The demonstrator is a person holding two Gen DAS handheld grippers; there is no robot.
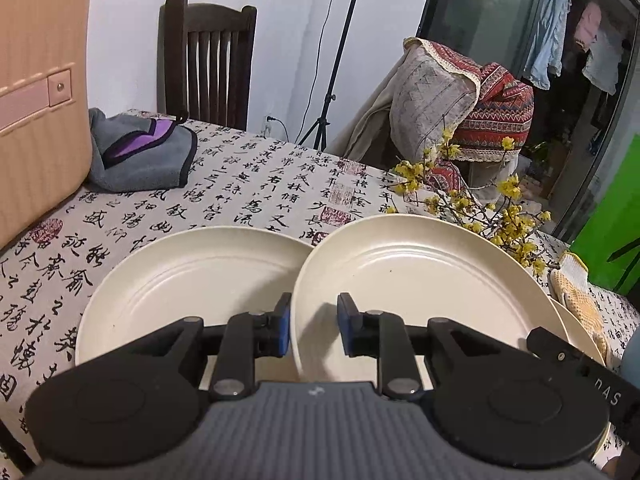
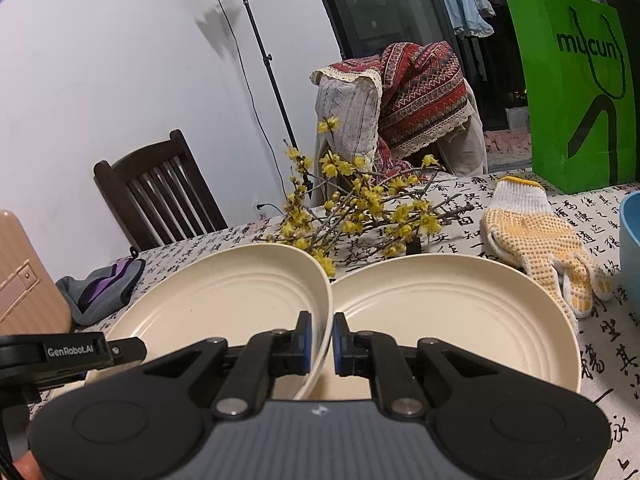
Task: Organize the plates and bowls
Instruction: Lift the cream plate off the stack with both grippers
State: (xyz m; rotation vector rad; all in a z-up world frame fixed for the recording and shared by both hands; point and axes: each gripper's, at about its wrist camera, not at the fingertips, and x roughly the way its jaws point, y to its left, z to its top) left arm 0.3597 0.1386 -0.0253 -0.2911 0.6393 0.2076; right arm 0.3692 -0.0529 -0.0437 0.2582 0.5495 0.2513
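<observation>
Three cream plates are on the table with the calligraphy cloth. The middle plate (image 1: 420, 280) (image 2: 228, 292) is lifted and tilted, its edge overlapping the left plate (image 1: 192, 280), which lies flat. My left gripper (image 1: 314, 312) is shut on the middle plate's left rim. My right gripper (image 2: 320, 332) is shut on its right rim. Each gripper shows at the edge of the other's view: the right gripper (image 1: 560, 354) and the left gripper (image 2: 124, 350). The right plate (image 2: 452, 312) lies flat beside the held one; only a sliver of this right plate (image 1: 580, 324) shows in the left wrist view.
Yellow flowering branches (image 2: 360, 208) lie just behind the plates. A dotted work glove (image 2: 536, 236), a blue bowl (image 2: 632, 248) and a green paper bag (image 2: 576, 92) are at the right. A pink suitcase (image 1: 36, 100) and a grey cloth (image 1: 140, 152) sit at the left.
</observation>
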